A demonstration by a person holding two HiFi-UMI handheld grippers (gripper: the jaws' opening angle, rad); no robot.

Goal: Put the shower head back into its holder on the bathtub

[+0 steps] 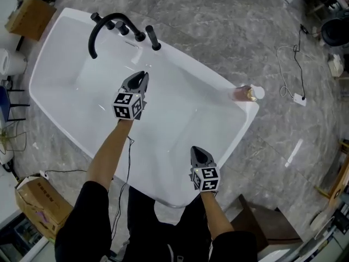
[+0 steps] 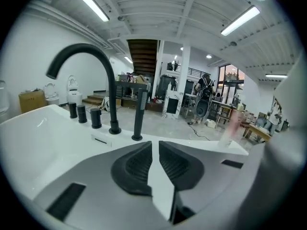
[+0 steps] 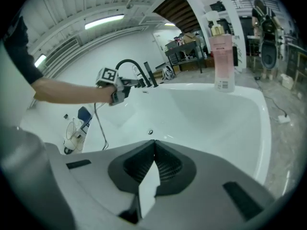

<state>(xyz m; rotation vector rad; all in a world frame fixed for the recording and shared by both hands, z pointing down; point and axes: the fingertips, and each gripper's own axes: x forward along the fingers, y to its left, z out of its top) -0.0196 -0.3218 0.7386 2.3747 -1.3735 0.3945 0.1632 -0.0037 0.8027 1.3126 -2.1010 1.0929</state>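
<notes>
The black shower head (image 1: 153, 37) (image 2: 139, 114) stands upright in its holder on the far rim of the white bathtub (image 1: 180, 113), just right of the curved black faucet (image 1: 103, 29) (image 2: 91, 61). My left gripper (image 1: 143, 74) (image 2: 155, 143) hangs over the tub a short way in front of the shower head and points at it. Its jaws stand narrowly apart with nothing between them. My right gripper (image 1: 196, 149) (image 3: 153, 142) is over the near end of the tub, shut and empty.
Three black knobs (image 1: 117, 26) stand left of the faucet. A pink bottle (image 1: 242, 93) (image 3: 223, 61) is on the tub's right rim. Cardboard boxes (image 1: 32, 15) (image 1: 41, 201) stand on the floor to the left, and a cable (image 1: 289, 64) lies on the floor at the right.
</notes>
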